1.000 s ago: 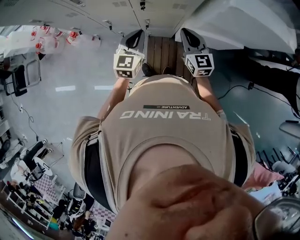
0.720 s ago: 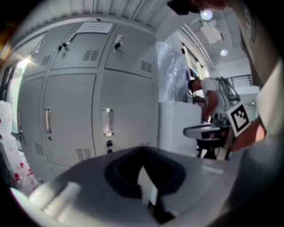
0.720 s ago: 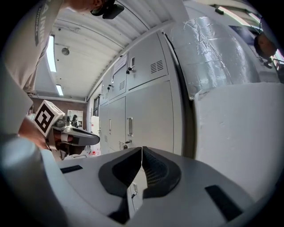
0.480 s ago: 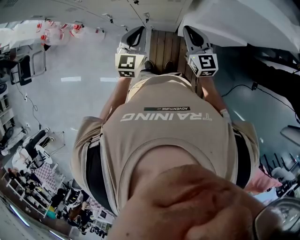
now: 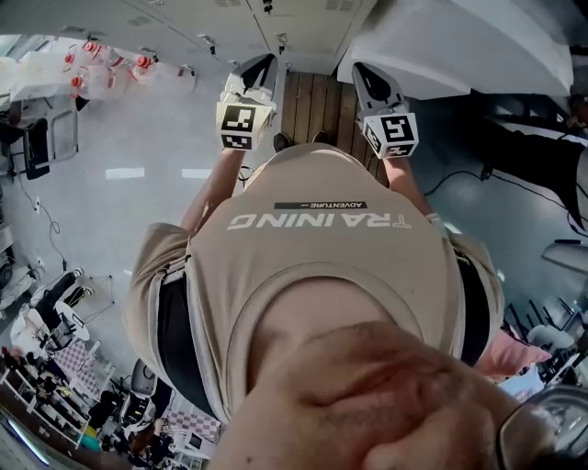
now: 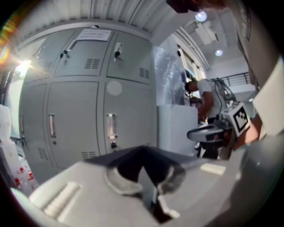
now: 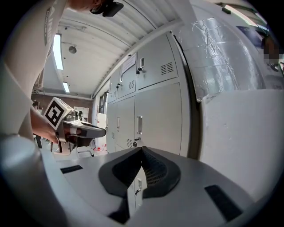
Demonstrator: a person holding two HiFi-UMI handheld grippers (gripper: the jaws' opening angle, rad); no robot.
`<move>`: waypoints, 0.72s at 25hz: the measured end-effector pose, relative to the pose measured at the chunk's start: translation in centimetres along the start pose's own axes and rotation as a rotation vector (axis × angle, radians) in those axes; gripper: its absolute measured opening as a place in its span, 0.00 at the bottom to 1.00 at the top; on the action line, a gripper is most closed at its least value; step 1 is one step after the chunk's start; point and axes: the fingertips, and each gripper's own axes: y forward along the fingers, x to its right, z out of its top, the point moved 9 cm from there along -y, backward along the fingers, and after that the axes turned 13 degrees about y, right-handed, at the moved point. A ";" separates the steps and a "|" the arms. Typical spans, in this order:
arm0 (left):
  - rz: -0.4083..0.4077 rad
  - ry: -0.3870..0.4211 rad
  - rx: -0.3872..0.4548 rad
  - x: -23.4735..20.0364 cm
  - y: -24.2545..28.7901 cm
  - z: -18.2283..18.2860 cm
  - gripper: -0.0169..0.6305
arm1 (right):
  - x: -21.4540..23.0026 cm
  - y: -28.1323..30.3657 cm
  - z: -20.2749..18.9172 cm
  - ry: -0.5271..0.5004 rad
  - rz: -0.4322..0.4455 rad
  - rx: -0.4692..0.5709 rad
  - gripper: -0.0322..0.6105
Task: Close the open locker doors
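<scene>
A bank of grey lockers (image 6: 106, 102) stands in front of me, and every door I can see lies flush and shut, with upright handles (image 6: 111, 126) and keys in the upper doors (image 6: 117, 51). The right gripper view shows the same lockers (image 7: 155, 111) from the side. My left gripper (image 6: 144, 150) is shut and holds nothing, a short way from the doors. My right gripper (image 7: 141, 150) is also shut and holds nothing. In the head view both grippers, left (image 5: 268, 61) and right (image 5: 357, 70), point side by side at the lockers (image 5: 303, 23).
A large white block wrapped in clear plastic (image 7: 239, 111) stands against the lockers' right side. A strip of wooden flooring (image 5: 317, 101) runs between the grippers. Red-and-white bottles (image 5: 87, 64) lie on the floor at left. A person (image 6: 199, 95) stands behind the block.
The head view has swayed a little. Both grippers stay side by side before the lockers, shifted slightly left and up in the picture.
</scene>
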 end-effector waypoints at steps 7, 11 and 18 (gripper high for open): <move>0.012 -0.020 -0.020 -0.2 -2.0 -1.8 0.01 | -1.3 0.2 0.0 0.072 0.012 -0.014 0.07; 0.004 -0.051 -0.026 -0.3 -2.1 -2.6 0.01 | -1.4 0.6 -0.2 0.074 0.005 -0.047 0.07; 0.011 -0.085 -0.022 -1.5 -1.9 -3.7 0.02 | -2.5 2.5 -0.1 0.075 0.014 -0.061 0.07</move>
